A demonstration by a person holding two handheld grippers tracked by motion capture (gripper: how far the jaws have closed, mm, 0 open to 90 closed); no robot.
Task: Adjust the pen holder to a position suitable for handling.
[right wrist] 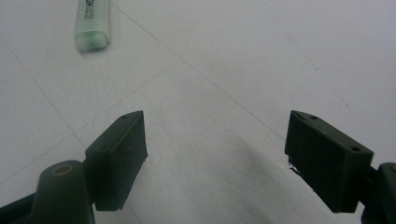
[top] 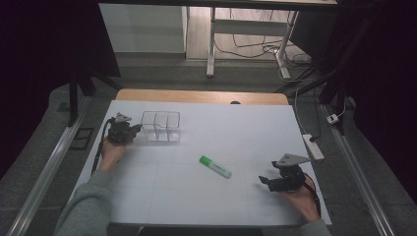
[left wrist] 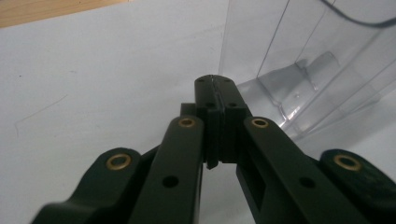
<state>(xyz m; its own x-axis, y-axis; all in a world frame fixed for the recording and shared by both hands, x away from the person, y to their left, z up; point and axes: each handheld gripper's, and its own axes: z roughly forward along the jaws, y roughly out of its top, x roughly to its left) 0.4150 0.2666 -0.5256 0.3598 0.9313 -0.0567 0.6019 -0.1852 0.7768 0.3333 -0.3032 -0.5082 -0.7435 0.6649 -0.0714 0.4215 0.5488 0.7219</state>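
A clear plastic organiser [top: 161, 126] with several compartments stands at the back left of the white sheet. My left gripper [top: 135, 129] rests just to its left, jaws pressed together with nothing between them. In the left gripper view the shut jaw tips [left wrist: 215, 86] sit close beside the organiser's clear wall [left wrist: 308, 70]. A green highlighter [top: 215, 166] lies flat near the middle. My right gripper [top: 264, 180] is at the front right, open and empty, pointing left. In the right gripper view its gap [right wrist: 215, 154] holds bare sheet, and the highlighter's end [right wrist: 92, 23] lies farther off at top left.
A white sheet [top: 221, 128] covers the table, with a wooden edge [top: 201, 96] at the back. A white power strip [top: 313, 146] and cable lie off the right edge. Desk legs and cables stand on the floor beyond.
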